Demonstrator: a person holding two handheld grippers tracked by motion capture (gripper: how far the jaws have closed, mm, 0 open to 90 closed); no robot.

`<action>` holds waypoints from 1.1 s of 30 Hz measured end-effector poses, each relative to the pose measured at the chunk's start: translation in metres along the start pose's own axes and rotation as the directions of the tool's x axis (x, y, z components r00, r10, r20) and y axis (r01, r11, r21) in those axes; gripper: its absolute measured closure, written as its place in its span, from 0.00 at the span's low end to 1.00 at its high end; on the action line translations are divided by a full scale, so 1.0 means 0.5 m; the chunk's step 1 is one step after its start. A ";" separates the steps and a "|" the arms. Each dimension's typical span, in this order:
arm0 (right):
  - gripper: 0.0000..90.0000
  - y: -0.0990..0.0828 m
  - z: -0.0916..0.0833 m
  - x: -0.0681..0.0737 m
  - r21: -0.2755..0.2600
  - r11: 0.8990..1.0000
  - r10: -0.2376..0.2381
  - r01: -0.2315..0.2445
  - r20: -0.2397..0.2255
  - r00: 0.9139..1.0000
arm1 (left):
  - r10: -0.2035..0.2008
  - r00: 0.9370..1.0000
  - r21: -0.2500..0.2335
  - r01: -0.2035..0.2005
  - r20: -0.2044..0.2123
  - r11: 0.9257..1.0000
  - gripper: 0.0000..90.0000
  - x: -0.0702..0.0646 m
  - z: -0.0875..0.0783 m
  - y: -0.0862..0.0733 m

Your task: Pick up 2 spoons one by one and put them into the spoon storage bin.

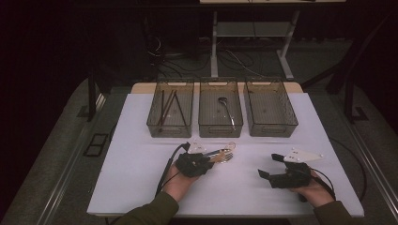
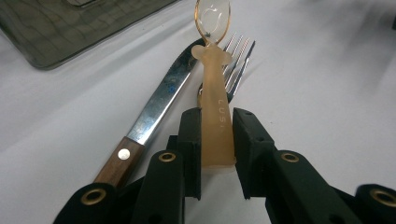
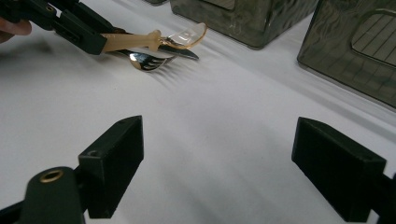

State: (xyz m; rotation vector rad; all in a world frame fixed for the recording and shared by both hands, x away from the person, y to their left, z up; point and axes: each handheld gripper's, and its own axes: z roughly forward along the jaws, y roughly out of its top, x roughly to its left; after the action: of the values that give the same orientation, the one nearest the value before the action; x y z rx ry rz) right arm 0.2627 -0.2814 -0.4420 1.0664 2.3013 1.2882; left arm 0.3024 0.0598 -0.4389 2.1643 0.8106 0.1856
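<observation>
The left gripper (image 2: 217, 135) is clamping its black, blocky jaws on the flat amber handle of a translucent plastic spoon (image 2: 215, 93), holding it just in front of the middle bin (image 1: 220, 115), one of three smoky, see-through bins, with the glossy oval bowl raised over a steel fork (image 2: 236, 65) and a knife (image 2: 154, 112) with a mottled blade and riveted wooden handle. Both are lying on the smooth white table (image 1: 141, 187), seemingly touching, though the spoon is partly covering them. The right gripper (image 3: 233, 172), farther from that bin, is holding its jaws wide apart around nothing.
</observation>
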 end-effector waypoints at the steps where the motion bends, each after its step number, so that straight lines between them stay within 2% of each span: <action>1: 0.19 0.000 0.000 0.000 0.000 1.000 0.000 0.000 0.001 1.000 | 0.003 1.000 -0.005 -0.003 0.006 1.000 0.82 0.002 -0.002 0.000; 5: 0.19 0.000 0.001 0.000 0.001 1.000 0.001 -0.001 0.001 1.000 | -0.005 0.999 -0.022 0.005 0.034 1.000 0.82 0.008 -0.011 0.002; 8: 0.19 0.001 -0.001 0.001 -0.004 1.000 0.000 0.000 0.001 1.000 | 0.017 0.998 -0.019 -0.015 0.062 1.000 0.82 0.013 -0.017 0.003; 12: 0.19 0.001 -0.002 0.000 -0.006 1.000 0.002 -0.002 0.001 1.000 | 0.027 0.996 -0.033 -0.024 0.086 0.999 0.82 0.017 -0.027 0.005; 16: 0.19 0.001 -0.002 0.000 -0.007 1.000 0.003 -0.003 -0.001 1.000 | 0.038 0.994 -0.045 -0.034 0.100 0.998 0.82 0.024 -0.039 0.007; 25: 0.19 0.002 -0.003 0.002 -0.012 1.000 0.000 0.000 -0.007 1.000 | 0.039 0.991 -0.082 -0.029 0.129 0.996 0.81 0.042 -0.063 0.011; 33: 0.19 0.002 -0.003 0.002 -0.013 1.000 -0.002 0.002 -0.008 1.000 | 0.053 0.989 -0.106 -0.038 0.135 0.994 0.81 0.053 -0.082 0.023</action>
State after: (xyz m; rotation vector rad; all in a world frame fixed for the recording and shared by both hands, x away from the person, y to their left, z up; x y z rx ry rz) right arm 0.2616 -0.2811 -0.4402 1.0556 2.2961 1.3075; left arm 0.3132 0.0967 -0.4067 2.0746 0.6593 0.0974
